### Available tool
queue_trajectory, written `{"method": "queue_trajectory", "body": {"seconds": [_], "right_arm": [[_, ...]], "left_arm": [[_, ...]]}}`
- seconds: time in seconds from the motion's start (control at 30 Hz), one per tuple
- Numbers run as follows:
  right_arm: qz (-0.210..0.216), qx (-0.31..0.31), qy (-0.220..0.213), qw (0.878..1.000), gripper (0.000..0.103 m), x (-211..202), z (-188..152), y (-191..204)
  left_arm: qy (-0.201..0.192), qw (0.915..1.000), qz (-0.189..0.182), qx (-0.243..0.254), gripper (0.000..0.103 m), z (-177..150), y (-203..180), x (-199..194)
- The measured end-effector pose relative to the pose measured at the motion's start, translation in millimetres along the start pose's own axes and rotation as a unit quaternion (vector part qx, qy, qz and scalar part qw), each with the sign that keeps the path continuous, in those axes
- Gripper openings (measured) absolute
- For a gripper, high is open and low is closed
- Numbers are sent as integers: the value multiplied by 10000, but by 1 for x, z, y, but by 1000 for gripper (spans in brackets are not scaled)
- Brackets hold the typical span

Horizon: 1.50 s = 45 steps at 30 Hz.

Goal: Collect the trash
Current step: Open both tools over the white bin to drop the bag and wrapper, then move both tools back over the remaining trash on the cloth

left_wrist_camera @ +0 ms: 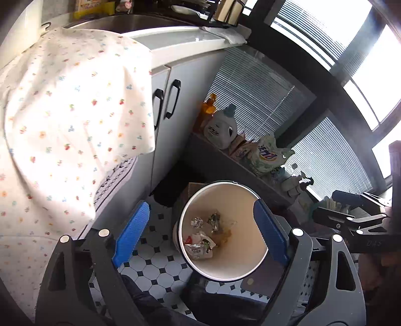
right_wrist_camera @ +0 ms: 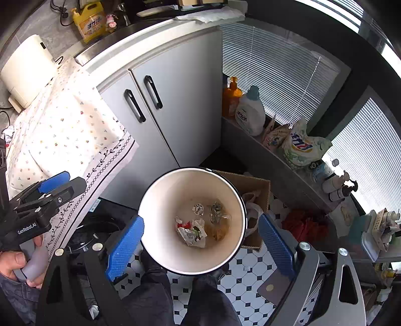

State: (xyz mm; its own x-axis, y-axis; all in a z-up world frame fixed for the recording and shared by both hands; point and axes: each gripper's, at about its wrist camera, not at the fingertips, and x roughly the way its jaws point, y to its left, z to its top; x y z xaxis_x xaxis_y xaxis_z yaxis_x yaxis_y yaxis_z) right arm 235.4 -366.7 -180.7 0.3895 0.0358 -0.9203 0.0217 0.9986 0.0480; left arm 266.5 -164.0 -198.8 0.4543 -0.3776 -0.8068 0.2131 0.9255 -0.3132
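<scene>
We hold the left gripper point(left_wrist_camera: 199, 234) and right gripper point(right_wrist_camera: 201, 247), both released and empty, directly above the waste bin point(right_wrist_camera: 160, 240); crumpled wrappers point(right_wrist_camera: 193, 232) lie inside.

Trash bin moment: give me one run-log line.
left tongs: open, empty | right tongs: open, empty | trash bin: on the floor, crumpled wrappers inside

"GenRobot.AI" in white on the black body of the left claw point(right_wrist_camera: 54, 185), seen from the right wrist. Yellow bottle point(right_wrist_camera: 90, 21) on the bench, white detergent jug point(right_wrist_camera: 250, 112) and floral pouch point(right_wrist_camera: 302, 148) on the ledge all carry labels, but the print is too small or warped to read.
</scene>
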Motion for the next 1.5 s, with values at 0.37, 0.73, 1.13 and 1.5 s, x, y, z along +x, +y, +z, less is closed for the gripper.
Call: {"method": "queue_trajectory", "body": {"seconds": [0.37, 0.73, 1.13, 1.5], "right_arm": [[482, -425, -461, 9969, 95, -24, 36, 91], [974, -859, -759, 9886, 95, -38, 58, 186], [1399, -1326, -849, 9776, 95, -34, 68, 289], [1681, -1651, -908, 9676, 95, -31, 68, 369]], "left_arm": [[-666, 9962, 533, -170, 88, 15, 61, -92], [-1034, 9896, 871, -487, 89, 9, 121, -154], [-1328, 9770, 1367, -957, 89, -9, 199, -207], [-1578, 9612, 1835, -1324, 89, -26, 276, -252]]}}
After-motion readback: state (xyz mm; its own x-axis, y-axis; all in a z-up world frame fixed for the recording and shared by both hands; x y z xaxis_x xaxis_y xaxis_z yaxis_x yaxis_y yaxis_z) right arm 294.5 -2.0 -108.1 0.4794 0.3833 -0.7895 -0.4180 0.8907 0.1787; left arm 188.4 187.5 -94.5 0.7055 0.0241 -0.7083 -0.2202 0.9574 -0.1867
